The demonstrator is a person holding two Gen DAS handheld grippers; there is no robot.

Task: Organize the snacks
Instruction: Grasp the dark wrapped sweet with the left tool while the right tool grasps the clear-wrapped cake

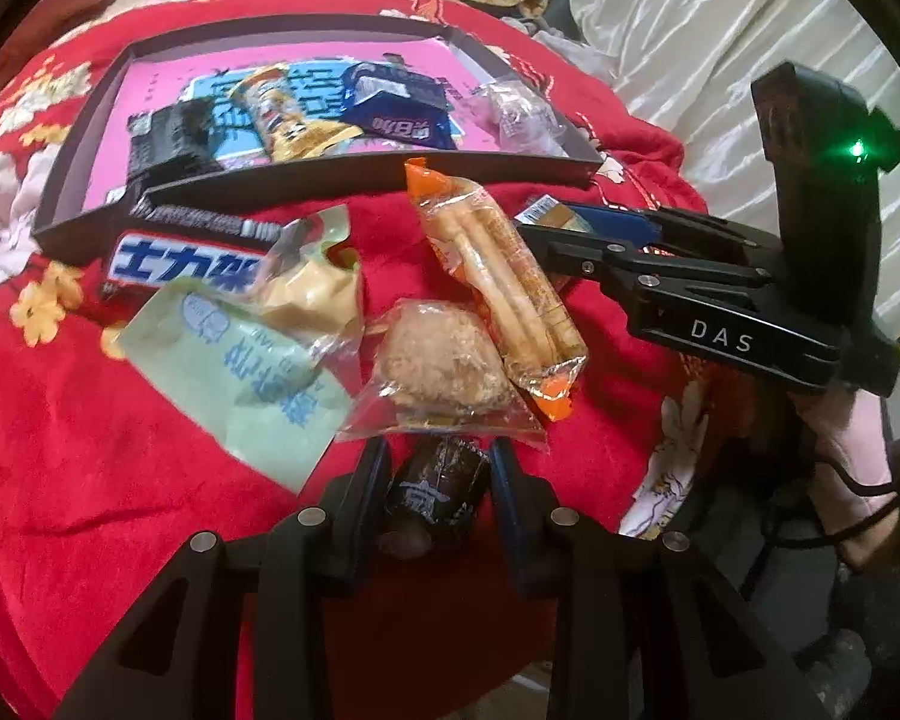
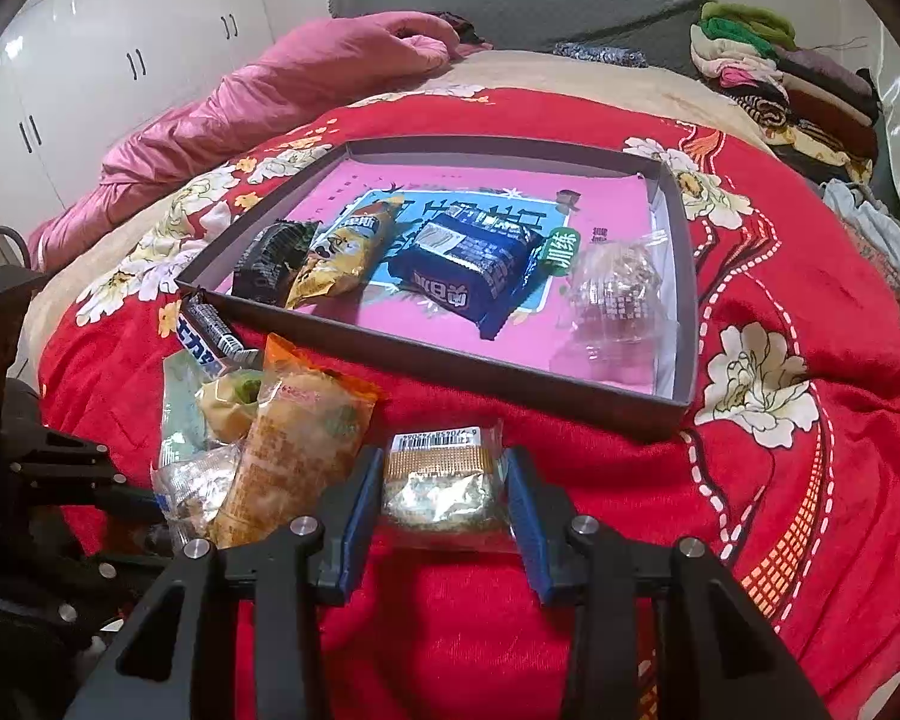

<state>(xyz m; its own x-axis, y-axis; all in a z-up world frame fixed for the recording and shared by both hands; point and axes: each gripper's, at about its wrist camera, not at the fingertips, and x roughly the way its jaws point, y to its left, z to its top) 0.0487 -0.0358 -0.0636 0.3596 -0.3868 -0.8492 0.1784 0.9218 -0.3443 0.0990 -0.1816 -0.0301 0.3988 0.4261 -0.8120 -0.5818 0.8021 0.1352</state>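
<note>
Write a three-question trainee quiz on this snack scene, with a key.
1. True or false: the shallow dark cardboard tray with the pink floor is empty.
2. Which holds the small dark brown wrapped snack: A) left gripper B) right gripper C) neither?
3. Fill in: the right gripper's jaws are shut on a clear packet with a ____ cake inside.

Key
1. False: the dark blue foil packet, the yellow wrapped bar, a black wrapped snack and a clear bag of sweets lie in it.
2. A
3. golden
</note>
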